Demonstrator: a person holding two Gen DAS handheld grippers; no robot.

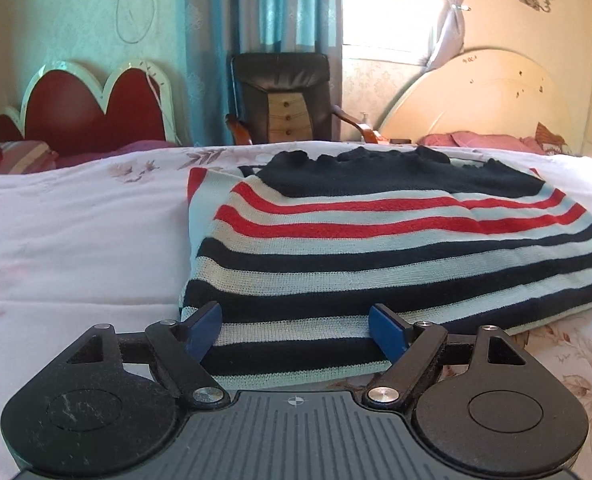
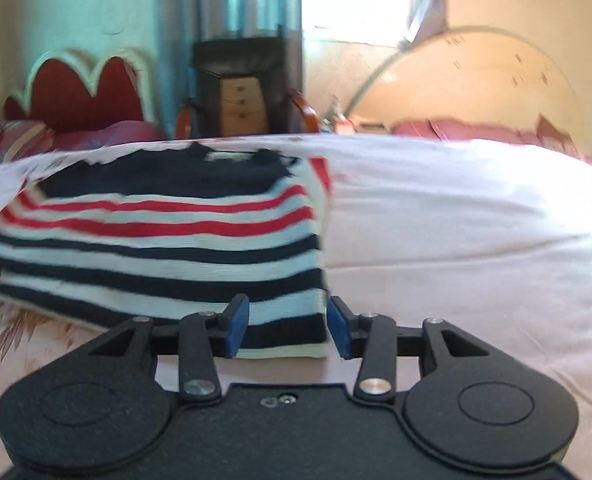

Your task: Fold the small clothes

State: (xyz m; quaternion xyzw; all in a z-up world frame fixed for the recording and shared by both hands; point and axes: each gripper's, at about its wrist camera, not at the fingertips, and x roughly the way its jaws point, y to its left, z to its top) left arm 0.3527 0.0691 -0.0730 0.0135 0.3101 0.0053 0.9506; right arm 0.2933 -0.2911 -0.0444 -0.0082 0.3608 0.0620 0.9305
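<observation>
Two grippers face one bed (image 1: pixel 76 232), whose pale floral quilt fills the width of both views. On the quilt lies a striped knit sweater (image 1: pixel 376 248), spread flat, navy at the far neckline, then red and cream bands, then navy and cream bands down to the near hem. Behind the bed stand a red scalloped headboard (image 1: pixel 92 116), a cream arched headboard (image 1: pixel 480 100), and a dark leather armchair (image 1: pixel 284 96) before turquoise curtains (image 1: pixel 280 4).

The left gripper (image 1: pixel 296 330) has its blue pads spread wide, straddling the left part of the near hem; the knit lies between the pads, and neither pad visibly presses it. The right gripper (image 2: pixel 288 326) is open more narrowly over the hem's right corner, one pad over the fabric, the other just beside the sweater's edge. That view is blurred, so contact there cannot be judged.
</observation>
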